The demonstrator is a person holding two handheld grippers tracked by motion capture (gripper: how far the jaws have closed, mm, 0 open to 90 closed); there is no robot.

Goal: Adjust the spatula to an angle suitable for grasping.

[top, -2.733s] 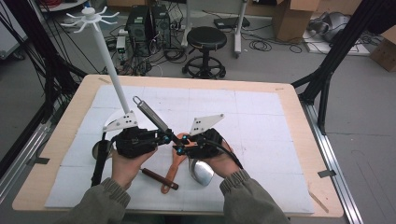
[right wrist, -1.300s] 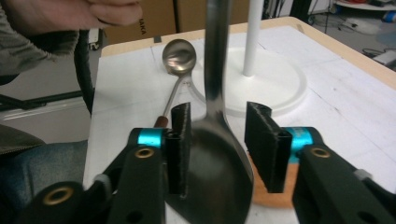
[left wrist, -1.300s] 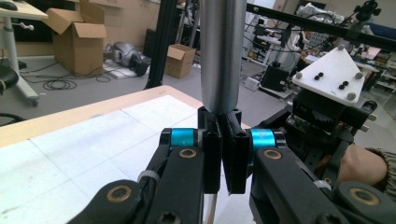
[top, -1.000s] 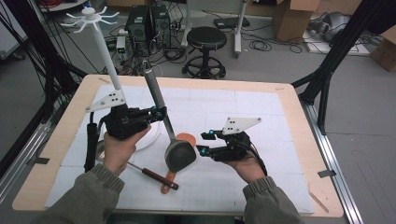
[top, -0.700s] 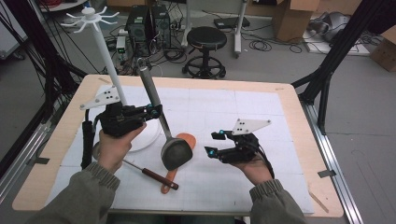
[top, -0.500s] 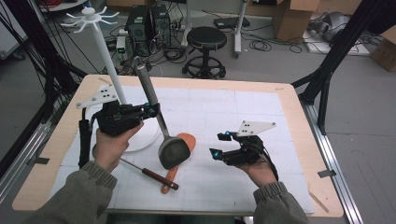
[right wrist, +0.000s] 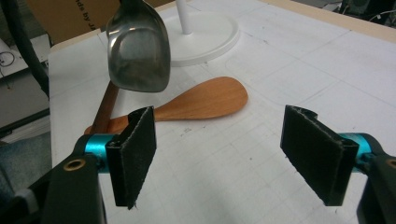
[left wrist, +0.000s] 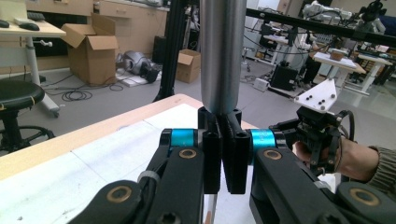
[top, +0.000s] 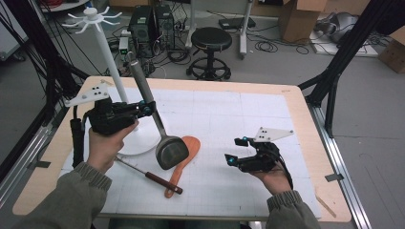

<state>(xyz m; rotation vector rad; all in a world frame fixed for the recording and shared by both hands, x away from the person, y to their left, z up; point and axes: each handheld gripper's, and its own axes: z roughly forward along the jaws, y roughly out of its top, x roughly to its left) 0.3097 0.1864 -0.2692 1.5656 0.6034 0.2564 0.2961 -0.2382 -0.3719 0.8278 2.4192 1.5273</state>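
Note:
My left gripper point(top: 148, 109) is shut on the thick grey handle point(left wrist: 223, 51) of a steel spatula. The handle tilts up and away, and the spatula's head point(top: 171, 151) hangs low over the mat. Its dull, curved head point(right wrist: 137, 51) also appears in the right gripper view. A wooden spatula point(top: 184, 160) lies flat on the mat just right of the head. My right gripper point(top: 234, 150) hovers over the right half of the mat and points left. Its jaws have just been opening, and nothing sits between its pads point(right wrist: 135, 149).
A white hook stand rises at the back left from a round base point(top: 138, 140); its pole point(top: 109, 52) passes behind my left gripper. A tool with a brown handle point(top: 162, 182) lies by the wooden spatula. The white mat point(top: 229, 109) covers the wooden table.
My right gripper has drawn away to the right of the steel spatula, and its jaws have spread wider. My left hand has carried the spatula slightly left, still gripping its handle.

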